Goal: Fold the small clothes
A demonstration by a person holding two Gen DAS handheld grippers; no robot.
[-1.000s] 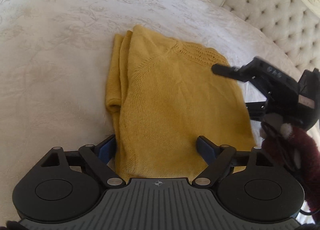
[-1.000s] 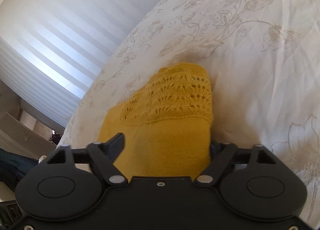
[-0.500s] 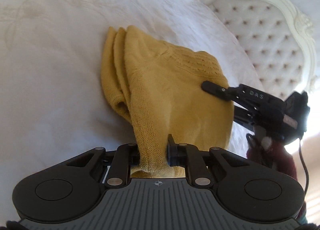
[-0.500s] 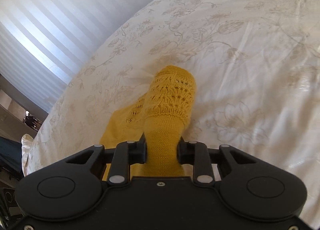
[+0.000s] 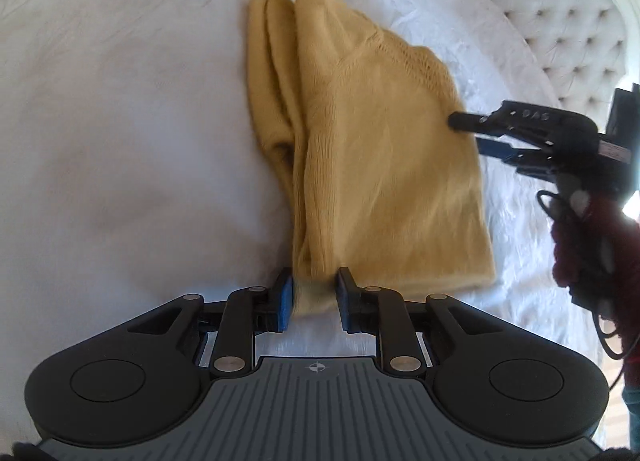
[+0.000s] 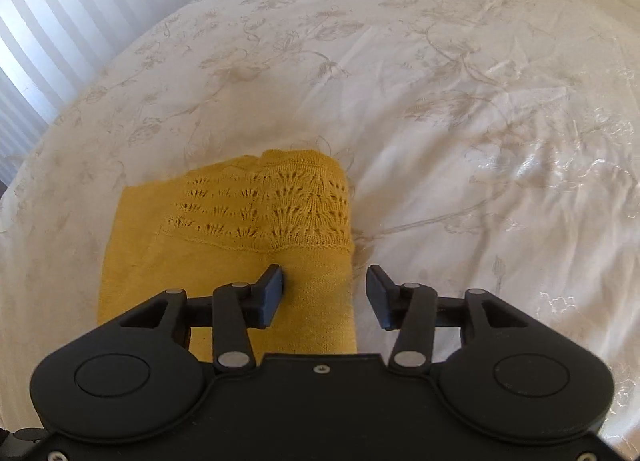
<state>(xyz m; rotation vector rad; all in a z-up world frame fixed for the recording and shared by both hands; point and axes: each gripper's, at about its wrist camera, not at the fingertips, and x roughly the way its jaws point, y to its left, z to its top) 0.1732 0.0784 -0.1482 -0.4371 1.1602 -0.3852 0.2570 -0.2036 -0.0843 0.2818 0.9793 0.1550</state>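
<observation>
A mustard-yellow knit sweater [image 5: 372, 133] lies folded in layers on the white bedspread [image 5: 120, 141]. My left gripper [image 5: 314, 293] is shut on the sweater's near edge, the fabric bunched between its blue pads. In the right wrist view the sweater's lace-patterned part [image 6: 264, 205] lies flat under my right gripper [image 6: 324, 293], whose jaws stand apart over the sweater's right edge with nothing clamped. The right gripper also shows in the left wrist view [image 5: 480, 129] at the sweater's far right side.
A tufted cream headboard [image 5: 560, 21] rises at the back right. The embroidered bedspread [image 6: 480, 101] spreads wide around the sweater. Striped blinds [image 6: 60, 21] stand beyond the bed's left side. A dark red sleeve [image 5: 588, 237] holds the right gripper.
The right gripper, shut on the sweater half a second ago, has opened and let the fabric drop flat. The left gripper closed on the near edge and still holds it.
</observation>
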